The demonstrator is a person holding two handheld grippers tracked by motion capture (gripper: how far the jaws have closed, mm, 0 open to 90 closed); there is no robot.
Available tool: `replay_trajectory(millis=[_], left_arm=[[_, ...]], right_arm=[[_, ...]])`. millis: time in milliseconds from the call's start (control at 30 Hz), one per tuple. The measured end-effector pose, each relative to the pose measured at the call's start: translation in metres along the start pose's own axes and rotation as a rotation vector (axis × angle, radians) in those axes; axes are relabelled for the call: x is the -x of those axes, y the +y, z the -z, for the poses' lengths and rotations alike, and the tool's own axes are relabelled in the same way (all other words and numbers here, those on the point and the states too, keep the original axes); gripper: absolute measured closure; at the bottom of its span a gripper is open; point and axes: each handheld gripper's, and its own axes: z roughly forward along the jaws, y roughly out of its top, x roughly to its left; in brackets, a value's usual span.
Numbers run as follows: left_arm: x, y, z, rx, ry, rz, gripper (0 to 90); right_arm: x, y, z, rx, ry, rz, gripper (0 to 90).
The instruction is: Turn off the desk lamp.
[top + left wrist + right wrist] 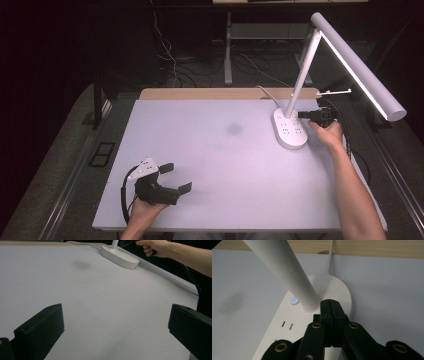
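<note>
High view, table: a pale table top [220, 165] with a wooden strip along its far edge; a faint dark smudge [233, 129] lies a little beyond the middle; the room behind is too dark to read apart from cables on the floor.
High view, lamp: a white desk lamp [300, 85] stands near the far right corner; its oval base [289, 129] carries sockets; the lit head [357, 65] slants out past the right edge; its cord runs off over the far edge.
High view, left gripper: the left gripper [176, 178] rests near the near left corner, held by the left hand [147, 209]; its jaws stand well apart with nothing between them; the forearm is cut off by the bottom of the frame.
High view, right gripper: the right gripper [303, 114] is at the base's right side, held by the right hand [327, 132]; its tip is too small here to tell the jaw state.
Left gripper view: its two black jaws stand wide apart over bare table; the lamp base [120, 257] shows far off near the far edge, its stem cut off by the top; the right hand [153, 247] is beside it.
Right gripper view: the jaws are pressed together, nothing visibly held; their tip is just beside the foot of the stem [284, 272], over the base [337, 290]; a small blue-lit button [293, 299] sits left of the stem; socket slots [287, 326] lie nearer; the base's near part is hidden behind the gripper.
</note>
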Motion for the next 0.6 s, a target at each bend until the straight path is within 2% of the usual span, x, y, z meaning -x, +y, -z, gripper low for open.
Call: replay_trajectory(millis=[267, 333, 367, 433, 600], left_arm=[[0.001, 0.0, 0.001, 0.005, 0.006, 0.003, 0.0], [0.0, 0.0, 0.002, 0.009, 0.008, 0.007, 0.0], [-0.001, 0.0, 0.003, 0.011, 0.011, 0.01, 0.0], [-0.001, 0.0, 0.004, 0.018, 0.014, 0.017, 0.0], [-0.003, 0.0, 0.003, 0.018, 0.02, 0.018, 0.0]], right_arm=[[-0.003, 0.002, -0.009, 0.051, -0.009, -0.032, 90.0], [-0.001, 0.004, -0.012, 0.039, -0.009, -0.063, 90.0], [-0.001, 0.004, -0.012, 0.039, -0.009, -0.063, 90.0], [0.003, 0.006, -0.015, 0.051, 0.004, -0.1, 90.0], [0.004, 0.005, -0.022, 0.026, 0.01, -0.113, 90.0]])
